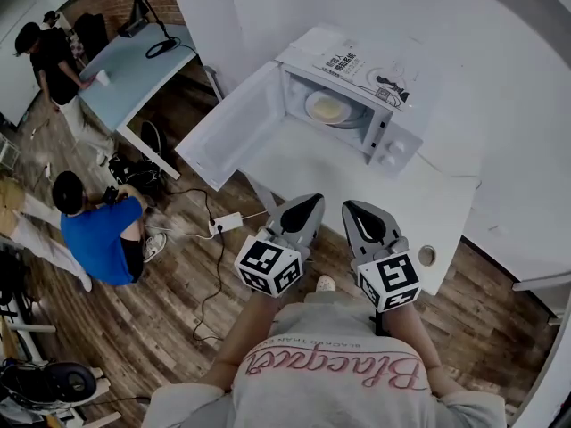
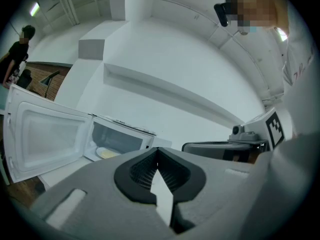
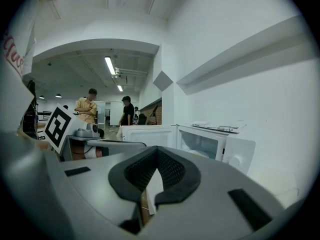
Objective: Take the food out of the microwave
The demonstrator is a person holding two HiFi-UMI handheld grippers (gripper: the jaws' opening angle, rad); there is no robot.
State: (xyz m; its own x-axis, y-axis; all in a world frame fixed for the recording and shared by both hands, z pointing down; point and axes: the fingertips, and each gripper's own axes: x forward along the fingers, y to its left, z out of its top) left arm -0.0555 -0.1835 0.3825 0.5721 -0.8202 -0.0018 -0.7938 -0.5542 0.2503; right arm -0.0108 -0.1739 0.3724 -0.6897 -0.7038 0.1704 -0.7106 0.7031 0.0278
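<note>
Head view shows a white boxy microwave on a white rectangular table, its white door swung wide to the left. The food, a pale yellow heap on a round whitish plate, sits inside the cavity. The left gripper and right gripper are side by side near the table's front edge, well apart from the oven. Both are clenched on nothing (each gripper view shows the dark pads meeting at the tips, with only air beyond).

Likely trouble: arriving with the jaws closed would shove the plate deeper rather than catch it. The plate's rim looks shallow, so a one-sided pinch could tilt it and spill the food. The left claw would pass nearest the open door and could knock it, and the opening looks tight for two claws at once
</note>
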